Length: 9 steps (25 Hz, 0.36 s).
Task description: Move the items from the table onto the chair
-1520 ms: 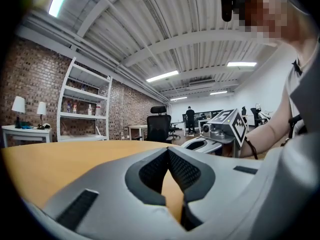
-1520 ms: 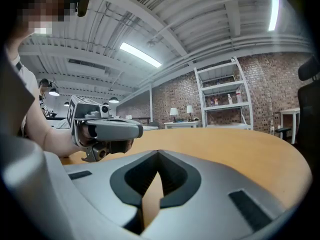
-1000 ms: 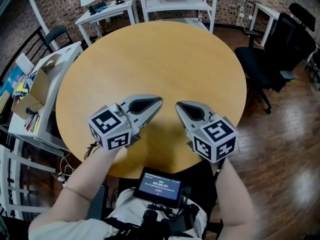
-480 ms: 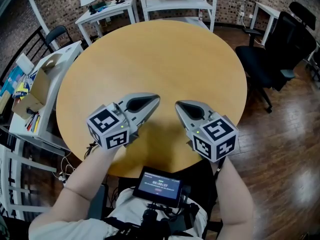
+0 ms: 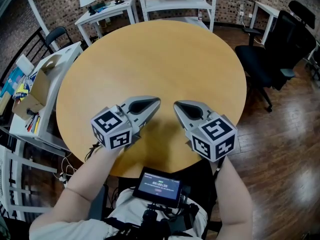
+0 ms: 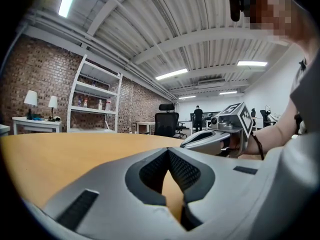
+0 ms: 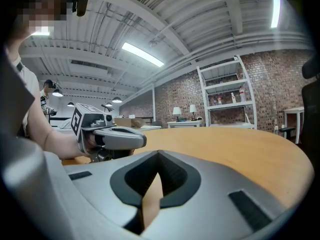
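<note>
Head view, left tool (image 5: 156, 102) and right tool (image 5: 178, 105) side by side low over round worktop (image 5: 160, 54), black chair (image 5: 267, 54) near its right edge, chest screen (image 5: 159, 186) with writing, perhaps a timer, too small to read, left gripper view, jaws together, empty, right gripper view, jaws together, empty

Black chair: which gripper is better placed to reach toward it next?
Right, probably: the right gripper sits nearer the black chair than the left gripper. Both are shut and empty.
</note>
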### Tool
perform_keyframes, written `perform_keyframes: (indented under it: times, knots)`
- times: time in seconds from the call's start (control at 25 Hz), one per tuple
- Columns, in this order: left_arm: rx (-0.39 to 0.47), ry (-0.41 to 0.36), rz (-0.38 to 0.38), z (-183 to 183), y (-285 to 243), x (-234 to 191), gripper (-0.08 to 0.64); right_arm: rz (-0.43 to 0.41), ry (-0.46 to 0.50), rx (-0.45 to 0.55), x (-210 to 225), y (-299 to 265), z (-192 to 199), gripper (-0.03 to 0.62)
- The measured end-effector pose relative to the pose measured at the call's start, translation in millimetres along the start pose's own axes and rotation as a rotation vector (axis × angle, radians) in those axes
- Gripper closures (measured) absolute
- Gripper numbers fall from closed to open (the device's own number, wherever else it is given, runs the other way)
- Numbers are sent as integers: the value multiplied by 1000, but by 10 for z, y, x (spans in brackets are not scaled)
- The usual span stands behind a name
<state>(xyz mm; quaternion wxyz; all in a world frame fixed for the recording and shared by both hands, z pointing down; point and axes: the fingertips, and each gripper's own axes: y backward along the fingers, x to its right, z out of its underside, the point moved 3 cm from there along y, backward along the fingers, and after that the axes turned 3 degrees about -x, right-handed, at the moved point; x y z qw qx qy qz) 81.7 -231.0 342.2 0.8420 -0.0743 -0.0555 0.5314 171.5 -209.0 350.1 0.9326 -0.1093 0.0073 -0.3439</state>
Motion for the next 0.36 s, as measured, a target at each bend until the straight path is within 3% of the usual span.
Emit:
perform_keyframes:
  times: [0.36]
  knots:
    - [-35, 57, -27, 71, -97, -115, 558, 8, 4, 8, 45, 50, -31, 589]
